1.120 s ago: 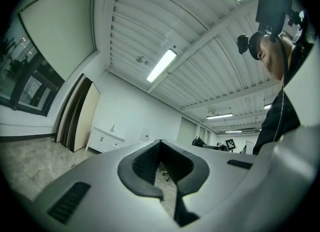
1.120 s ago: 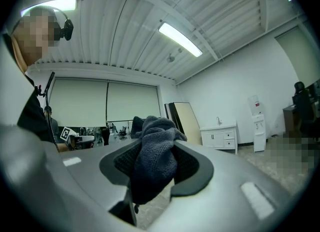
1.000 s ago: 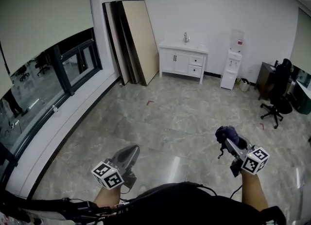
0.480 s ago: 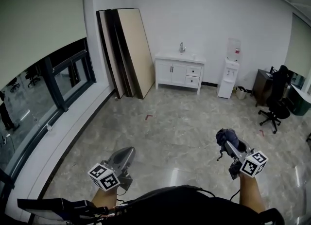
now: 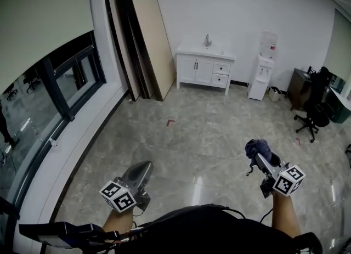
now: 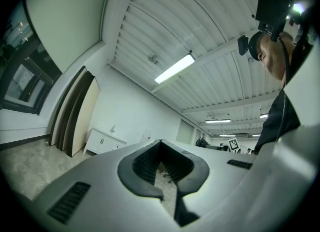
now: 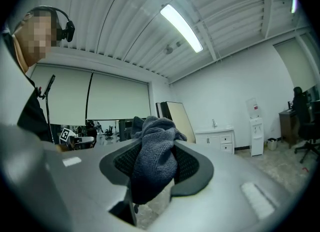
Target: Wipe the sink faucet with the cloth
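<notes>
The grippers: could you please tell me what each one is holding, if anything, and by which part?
The right gripper is shut on the grey cloth, clamped around its bunched middle. The left gripper holds nothing.

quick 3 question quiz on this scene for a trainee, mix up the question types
1. True or false: the right gripper is shut on the cloth.
2. The faucet stands on: A) the white cabinet B) the water dispenser C) the office chair.
3. Fill in: between the left gripper's jaws there is ____.
Key: 1 true; 2 A; 3 nothing.
</notes>
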`<action>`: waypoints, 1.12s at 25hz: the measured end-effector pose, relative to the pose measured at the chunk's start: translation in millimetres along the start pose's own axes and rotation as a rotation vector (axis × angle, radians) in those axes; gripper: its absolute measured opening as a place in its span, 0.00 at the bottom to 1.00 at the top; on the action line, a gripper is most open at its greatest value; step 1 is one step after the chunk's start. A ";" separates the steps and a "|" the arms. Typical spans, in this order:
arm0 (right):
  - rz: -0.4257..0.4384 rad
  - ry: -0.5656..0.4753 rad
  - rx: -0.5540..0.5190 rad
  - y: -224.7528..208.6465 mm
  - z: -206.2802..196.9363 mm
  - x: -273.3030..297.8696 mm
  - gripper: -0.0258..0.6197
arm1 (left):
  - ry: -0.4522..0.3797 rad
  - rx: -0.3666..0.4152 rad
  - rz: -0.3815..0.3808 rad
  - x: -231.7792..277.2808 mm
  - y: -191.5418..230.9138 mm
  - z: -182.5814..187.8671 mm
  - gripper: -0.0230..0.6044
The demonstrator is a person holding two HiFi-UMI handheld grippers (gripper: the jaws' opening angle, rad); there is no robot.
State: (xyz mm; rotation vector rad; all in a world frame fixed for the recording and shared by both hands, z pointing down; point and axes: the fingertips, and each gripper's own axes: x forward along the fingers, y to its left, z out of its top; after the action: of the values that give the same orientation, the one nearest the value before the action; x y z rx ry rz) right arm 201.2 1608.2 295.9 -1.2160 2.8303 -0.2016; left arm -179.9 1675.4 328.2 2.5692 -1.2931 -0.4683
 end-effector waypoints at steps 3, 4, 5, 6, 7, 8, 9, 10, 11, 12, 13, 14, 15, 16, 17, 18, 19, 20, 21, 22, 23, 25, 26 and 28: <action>0.002 0.012 0.010 -10.4 -5.2 20.5 0.28 | 0.010 -0.027 0.027 5.8 18.3 -3.8 0.04; 0.007 0.015 0.013 -14.2 -7.4 28.3 0.28 | 0.017 -0.026 0.039 7.3 24.9 -6.3 0.04; 0.014 0.017 0.015 -18.3 -9.5 36.8 0.28 | 0.022 -0.027 0.050 9.7 31.6 -8.3 0.04; 0.022 0.020 0.015 -22.7 -11.3 46.1 0.28 | 0.024 -0.030 0.058 13.4 38.2 -10.0 0.04; 0.033 0.023 0.014 -27.3 -13.1 55.6 0.28 | 0.023 -0.032 0.064 18.0 44.5 -11.5 0.04; 0.045 0.026 0.013 -32.5 -15.1 65.2 0.28 | 0.020 -0.031 0.069 23.3 50.3 -13.2 0.04; 0.058 0.029 0.013 -38.9 -17.2 74.3 0.28 | 0.019 -0.028 0.076 29.3 54.8 -14.3 0.04; 0.071 0.028 0.014 -46.9 -19.1 82.9 0.28 | 0.019 -0.022 0.087 36.5 57.8 -14.5 0.04; 0.083 0.025 0.016 -56.8 -20.1 91.1 0.28 | 0.020 -0.012 0.099 44.8 60.2 -14.2 0.04; 0.093 0.020 0.020 -68.4 -20.2 99.5 0.28 | 0.017 0.002 0.107 53.9 63.0 -13.7 0.04; 0.102 0.016 0.026 -81.0 -19.2 108.8 0.28 | 0.010 0.016 0.115 63.5 66.5 -12.3 0.04; 0.110 0.015 0.032 -93.9 -17.3 119.4 0.28 | 0.003 0.024 0.127 73.1 70.4 -9.8 0.04; 0.119 0.018 0.038 -106.7 -14.1 130.8 0.28 | -0.005 0.026 0.144 82.4 74.4 -6.3 0.04; 0.130 0.021 0.041 -119.3 -9.1 142.2 0.28 | -0.010 0.023 0.163 92.3 77.9 -2.3 0.04; 0.142 0.022 0.038 -132.1 -2.2 152.9 0.28 | -0.014 0.021 0.179 103.8 80.5 1.4 0.04; 0.155 0.018 0.033 -145.4 5.8 162.6 0.28 | -0.017 0.024 0.191 117.2 82.6 4.2 0.04; 0.168 0.011 0.028 -158.8 13.9 171.4 0.28 | -0.020 0.030 0.199 132.2 84.6 6.2 0.04; 0.181 0.004 0.024 -172.2 20.8 179.3 0.28 | -0.026 0.035 0.205 148.0 86.7 7.5 0.04; 0.192 0.001 0.020 -185.3 25.9 186.4 0.28 | -0.037 0.035 0.206 164.1 88.3 8.2 0.04; 0.201 0.001 0.015 -198.5 29.8 192.4 0.28 | -0.049 0.034 0.205 180.3 89.1 8.5 0.04; 0.208 0.000 0.011 -212.0 33.2 197.4 0.28 | -0.056 0.036 0.204 196.6 88.8 8.2 0.04; 0.217 -0.004 0.011 -240.2 39.2 205.3 0.28 | -0.055 0.047 0.201 228.5 86.8 5.2 0.04; 0.220 -0.007 0.013 -254.1 41.0 208.7 0.28 | -0.051 0.053 0.199 243.2 86.2 2.7 0.04; 0.222 -0.005 0.019 -279.3 40.2 215.1 0.28 | -0.045 0.057 0.199 268.0 87.7 -3.2 0.04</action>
State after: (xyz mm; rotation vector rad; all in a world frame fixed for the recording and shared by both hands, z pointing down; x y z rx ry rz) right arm 257.7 1258.0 295.9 -0.8870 2.9214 -0.2135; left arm -93.1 1407.5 312.8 2.4535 -1.5795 -0.4589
